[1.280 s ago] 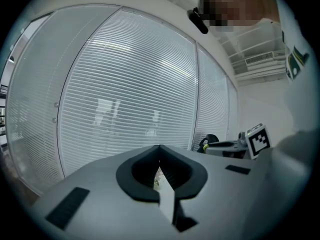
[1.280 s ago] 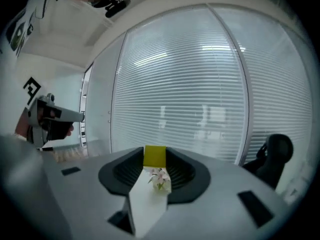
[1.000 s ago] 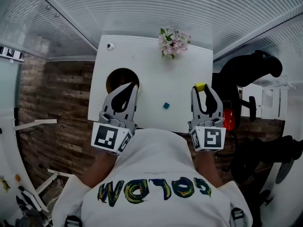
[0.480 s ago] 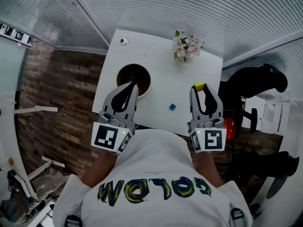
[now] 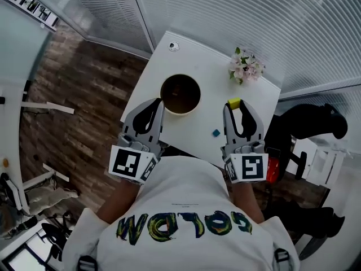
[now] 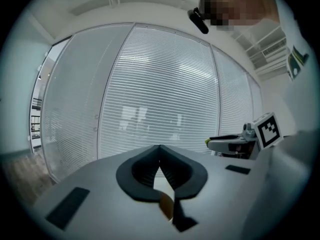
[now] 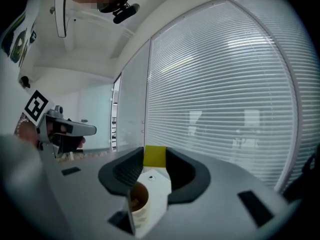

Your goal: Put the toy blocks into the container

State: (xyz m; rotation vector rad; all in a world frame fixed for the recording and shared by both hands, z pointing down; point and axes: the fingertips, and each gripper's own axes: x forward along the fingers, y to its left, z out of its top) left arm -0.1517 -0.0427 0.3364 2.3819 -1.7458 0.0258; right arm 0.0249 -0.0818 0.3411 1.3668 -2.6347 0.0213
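— Well, head view?
— Left gripper [image 5: 160, 101] and right gripper [image 5: 234, 107] hover over the white table's [image 5: 208, 83] near edge. The container [image 5: 183, 112] sits mid-frame, with a blue block [image 5: 215, 132] to its lower right.
— Left gripper view?
— Jaws pressed together, nothing between them.
— Right gripper view?
— Jaws clamp the yellow block [image 7: 154, 157] at frame centre.

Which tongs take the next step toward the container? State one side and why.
Right. The right tongs are closed on the yellow block, with the container ahead and to their left. The left tongs, nearer the container in the head view, are shut and empty.
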